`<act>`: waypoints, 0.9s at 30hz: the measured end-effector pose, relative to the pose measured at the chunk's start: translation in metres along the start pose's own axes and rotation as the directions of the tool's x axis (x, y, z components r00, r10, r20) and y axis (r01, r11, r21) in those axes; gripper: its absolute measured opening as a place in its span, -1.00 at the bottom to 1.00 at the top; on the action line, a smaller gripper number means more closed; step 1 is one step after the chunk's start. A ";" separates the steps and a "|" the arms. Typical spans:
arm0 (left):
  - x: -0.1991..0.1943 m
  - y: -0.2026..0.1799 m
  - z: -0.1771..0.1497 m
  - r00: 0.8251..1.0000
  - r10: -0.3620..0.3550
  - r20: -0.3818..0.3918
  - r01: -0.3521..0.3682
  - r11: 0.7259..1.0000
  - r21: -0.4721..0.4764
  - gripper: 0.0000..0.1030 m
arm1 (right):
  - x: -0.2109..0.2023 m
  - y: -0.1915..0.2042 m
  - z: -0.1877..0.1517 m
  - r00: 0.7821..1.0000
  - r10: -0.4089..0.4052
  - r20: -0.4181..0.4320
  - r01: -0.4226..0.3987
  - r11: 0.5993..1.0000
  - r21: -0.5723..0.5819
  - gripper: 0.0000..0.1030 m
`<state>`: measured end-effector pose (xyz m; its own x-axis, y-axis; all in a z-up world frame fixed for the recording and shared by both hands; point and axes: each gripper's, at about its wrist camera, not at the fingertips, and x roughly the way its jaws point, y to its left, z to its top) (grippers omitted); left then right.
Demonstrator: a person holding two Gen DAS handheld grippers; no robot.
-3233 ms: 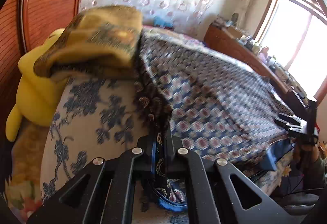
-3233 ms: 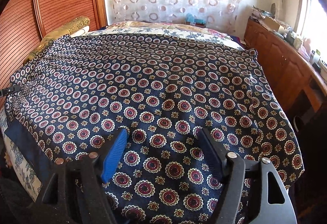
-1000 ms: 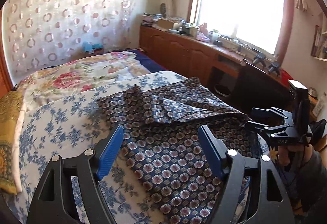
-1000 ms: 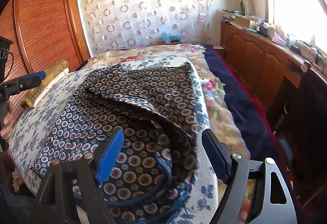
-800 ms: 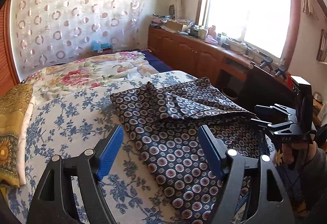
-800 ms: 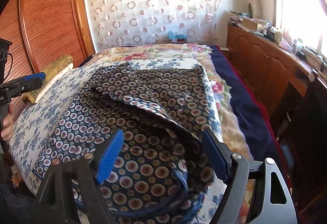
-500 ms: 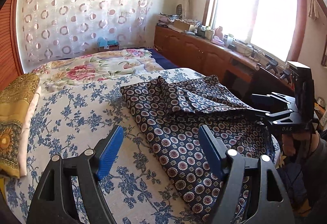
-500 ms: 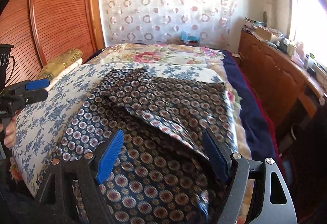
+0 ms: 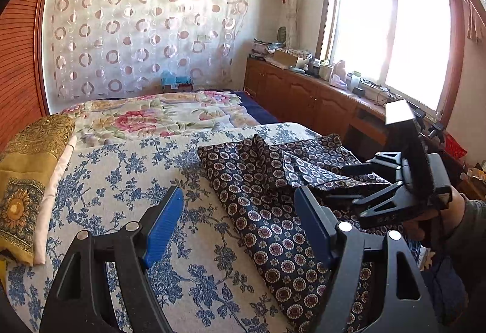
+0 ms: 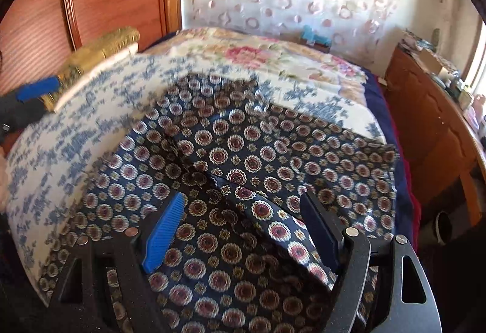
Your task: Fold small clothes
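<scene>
Where a blue-flowered bedspread [image 9: 121, 169] covers the bed beside a wooden sideboard [image 9: 303, 96], a navy medallion-print garment [image 9: 258, 199] lies loosely folded, creased, on the right. Both the left gripper [image 9: 238, 229] and right gripper [image 10: 243, 229] have fingers spread, holding nothing.

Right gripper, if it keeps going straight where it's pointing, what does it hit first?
Most likely the navy patterned cloth on the bed; the open right gripper points down at its folded layers, though depth is unclear.

Pale lettering on the right gripper [image 9: 349, 181] body is too small to read. No other text is legible.
</scene>
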<state>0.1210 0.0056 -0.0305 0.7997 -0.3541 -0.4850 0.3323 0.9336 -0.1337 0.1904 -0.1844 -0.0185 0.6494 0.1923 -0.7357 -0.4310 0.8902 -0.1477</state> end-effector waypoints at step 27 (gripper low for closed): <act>0.058 -0.025 -0.026 0.983 -0.065 -0.170 0.067 0.998 0.004 0.48 | 0.003 -0.113 0.006 0.999 -0.045 0.017 0.037 0.946 0.321 -0.87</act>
<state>0.1456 -0.0370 -0.0780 0.6794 -0.3998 -0.6153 0.3869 0.9077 -0.1626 0.2450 -0.2823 -0.0005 0.6783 0.1591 -0.7173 -0.1829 0.9821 0.0448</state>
